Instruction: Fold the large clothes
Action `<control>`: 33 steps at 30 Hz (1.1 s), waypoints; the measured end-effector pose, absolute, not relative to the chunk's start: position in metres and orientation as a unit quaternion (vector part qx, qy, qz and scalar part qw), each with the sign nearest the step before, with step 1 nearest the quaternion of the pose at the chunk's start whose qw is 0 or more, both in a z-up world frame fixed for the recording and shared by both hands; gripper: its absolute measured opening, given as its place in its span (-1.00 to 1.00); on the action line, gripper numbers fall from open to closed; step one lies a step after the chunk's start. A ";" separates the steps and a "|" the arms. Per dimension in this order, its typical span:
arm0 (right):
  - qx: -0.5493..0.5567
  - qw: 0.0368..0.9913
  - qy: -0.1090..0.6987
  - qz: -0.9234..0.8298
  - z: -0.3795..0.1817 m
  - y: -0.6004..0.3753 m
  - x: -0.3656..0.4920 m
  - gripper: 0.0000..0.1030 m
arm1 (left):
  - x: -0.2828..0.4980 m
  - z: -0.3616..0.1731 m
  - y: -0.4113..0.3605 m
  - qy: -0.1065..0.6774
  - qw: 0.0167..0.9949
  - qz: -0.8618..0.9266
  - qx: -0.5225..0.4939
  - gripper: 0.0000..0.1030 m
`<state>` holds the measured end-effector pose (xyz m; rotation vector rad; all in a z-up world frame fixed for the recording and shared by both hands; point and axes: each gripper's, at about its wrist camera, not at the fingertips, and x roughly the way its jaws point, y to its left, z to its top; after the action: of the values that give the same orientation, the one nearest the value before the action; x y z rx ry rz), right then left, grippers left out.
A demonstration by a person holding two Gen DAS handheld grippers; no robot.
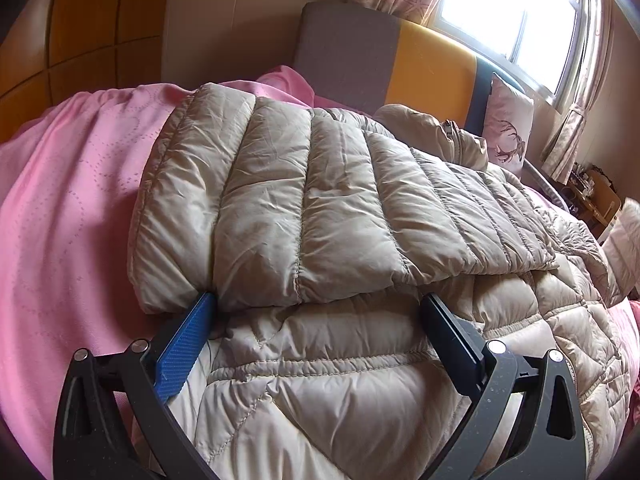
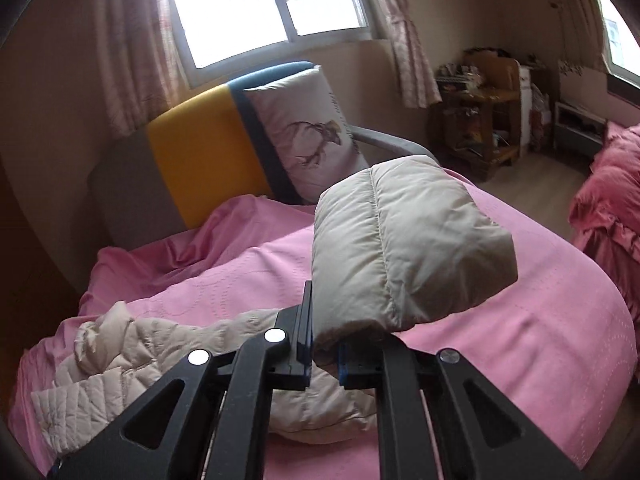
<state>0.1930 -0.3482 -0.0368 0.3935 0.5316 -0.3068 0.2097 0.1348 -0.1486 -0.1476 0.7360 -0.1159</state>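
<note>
A beige quilted down jacket (image 1: 320, 380) lies on a pink bedspread (image 1: 72, 208). One sleeve (image 1: 312, 208) is folded across its body. My left gripper (image 1: 320, 304) is open, its jaws wide apart, resting over the jacket at the near edge of that folded sleeve. In the right wrist view my right gripper (image 2: 324, 340) is shut on the other sleeve's cuff end (image 2: 408, 248) and holds it up above the bedspread (image 2: 520, 340). The rest of the jacket (image 2: 132, 360) lies crumpled at the lower left.
A grey, yellow and blue headboard (image 2: 200, 152) stands behind the bed with a deer-print pillow (image 2: 308, 132) against it. A window with curtains (image 2: 272, 4) is behind. A cluttered wooden stand (image 2: 484, 112) and a red bedcover (image 2: 608, 200) are at the right.
</note>
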 end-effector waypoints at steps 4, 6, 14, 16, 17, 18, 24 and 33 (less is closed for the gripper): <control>0.137 0.955 0.246 -0.095 -0.016 -0.280 0.214 -0.85 | 0.209 -0.149 0.134 0.359 0.929 -0.057 -0.073 0.93; 0.114 0.961 0.241 -0.068 -0.013 -0.248 0.222 -0.85 | 0.209 -0.149 0.134 0.358 0.929 -0.057 -0.073 0.93; 0.030 0.958 0.276 0.067 -0.048 -0.101 0.267 -0.85 | 0.209 -0.149 0.134 0.359 0.929 -0.057 -0.073 0.93; -0.001 0.951 0.296 0.091 -0.071 -0.067 0.276 -0.85 | 0.209 -0.149 0.135 0.358 0.929 -0.057 -0.074 0.93; -0.013 0.946 0.307 0.102 -0.083 -0.052 0.278 -0.85 | 0.209 -0.149 0.134 0.358 0.929 -0.057 -0.074 0.93; -0.024 0.941 0.319 0.114 -0.095 -0.039 0.281 -0.85 | 0.209 -0.149 0.135 0.358 0.929 -0.057 -0.074 0.93; -0.057 0.905 0.375 0.190 -0.153 0.001 0.280 -0.04 | 0.209 -0.149 0.134 0.359 0.929 -0.057 -0.074 0.93; -0.049 0.933 0.320 0.156 -0.147 -0.056 0.231 0.64 | 0.200 -0.132 0.133 0.365 0.925 -0.064 -0.081 0.93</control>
<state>0.2308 -0.0555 -0.1467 -0.0999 0.6539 0.3195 0.2003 0.1333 -0.1322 -0.1663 0.7479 -0.1315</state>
